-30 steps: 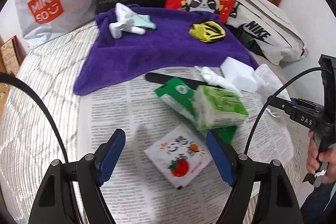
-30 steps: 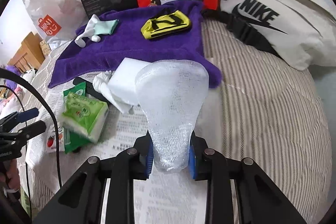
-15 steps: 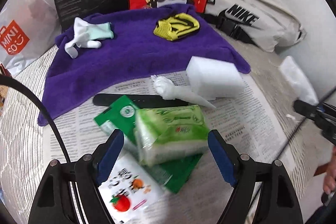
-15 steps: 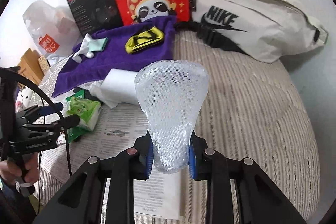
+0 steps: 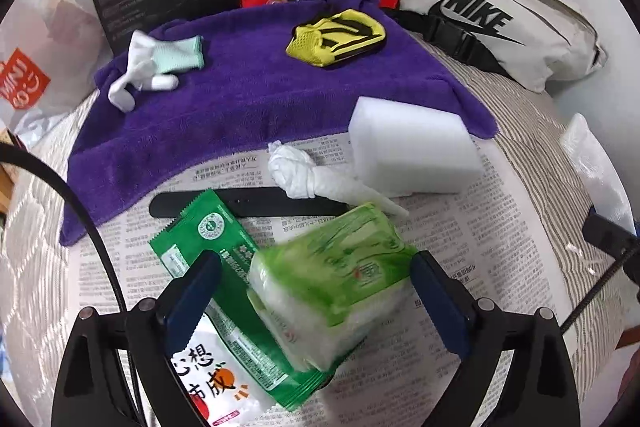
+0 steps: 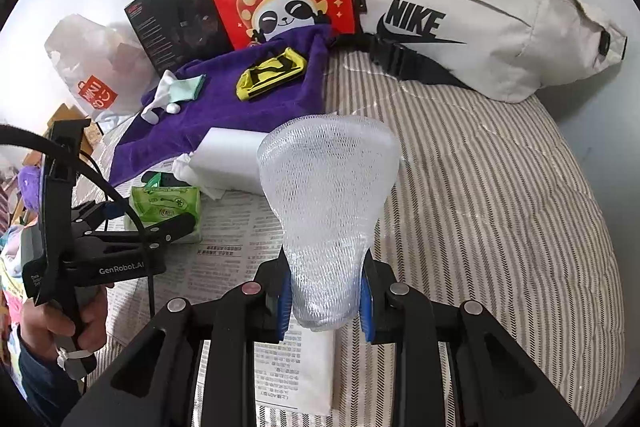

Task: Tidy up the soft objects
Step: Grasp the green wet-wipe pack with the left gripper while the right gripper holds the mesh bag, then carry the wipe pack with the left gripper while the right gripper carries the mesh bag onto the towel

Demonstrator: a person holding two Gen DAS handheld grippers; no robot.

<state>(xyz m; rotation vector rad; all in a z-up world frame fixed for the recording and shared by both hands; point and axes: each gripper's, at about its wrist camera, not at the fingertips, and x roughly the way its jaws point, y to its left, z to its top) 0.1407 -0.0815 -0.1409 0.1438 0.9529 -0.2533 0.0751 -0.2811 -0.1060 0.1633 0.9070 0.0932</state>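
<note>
The right gripper (image 6: 326,301) is clenched on a white foam net sleeve (image 6: 328,195), which stands up between its blue pads. The left gripper (image 5: 316,301) is spread wide, straddling a green tissue pack (image 5: 330,283) on newspaper (image 5: 472,235). At 12 o'clock beyond it, a white sponge block (image 5: 408,151) lies against the purple towel (image 5: 256,107).

My left wrist camera is looking down along my open fingers, close over the green tissue pack (image 5: 332,283) on the newspaper (image 5: 480,227). My right one is facing the headboard end from farther back, past the foam net (image 6: 328,203). Both are sharing the purple towel (image 5: 248,107) and the white sponge block (image 6: 232,159).
</note>
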